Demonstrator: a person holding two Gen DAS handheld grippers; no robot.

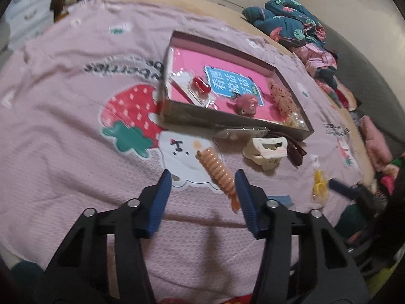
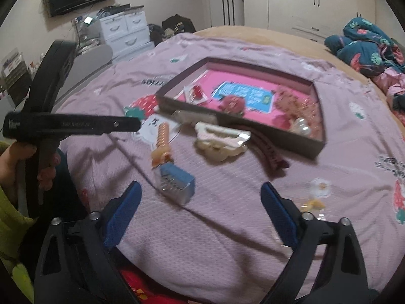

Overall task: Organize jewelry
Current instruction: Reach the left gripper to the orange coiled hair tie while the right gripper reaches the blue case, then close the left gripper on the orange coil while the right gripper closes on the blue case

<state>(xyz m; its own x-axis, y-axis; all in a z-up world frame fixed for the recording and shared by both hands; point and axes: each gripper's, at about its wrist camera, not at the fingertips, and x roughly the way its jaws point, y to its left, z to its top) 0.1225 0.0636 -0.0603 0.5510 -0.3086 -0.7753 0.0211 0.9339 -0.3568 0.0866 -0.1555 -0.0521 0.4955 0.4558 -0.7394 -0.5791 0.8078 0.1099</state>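
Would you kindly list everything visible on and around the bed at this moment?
Box: one, brown with pink floor, mid-bed, holding several trinkets.
Spiral tie: one, orange, on blanket, between left jaws.
Claw clip: one, cream, before the box.
Dark clip: one, maroon, beside claw clip.
Blue packet: one, near spiral tie.
Yellow piece: one, right of clips.
Blanket: one, pink, strawberry print.
Left hand-held gripper: blue pads, open.
Right hand-held gripper: blue pads, open.
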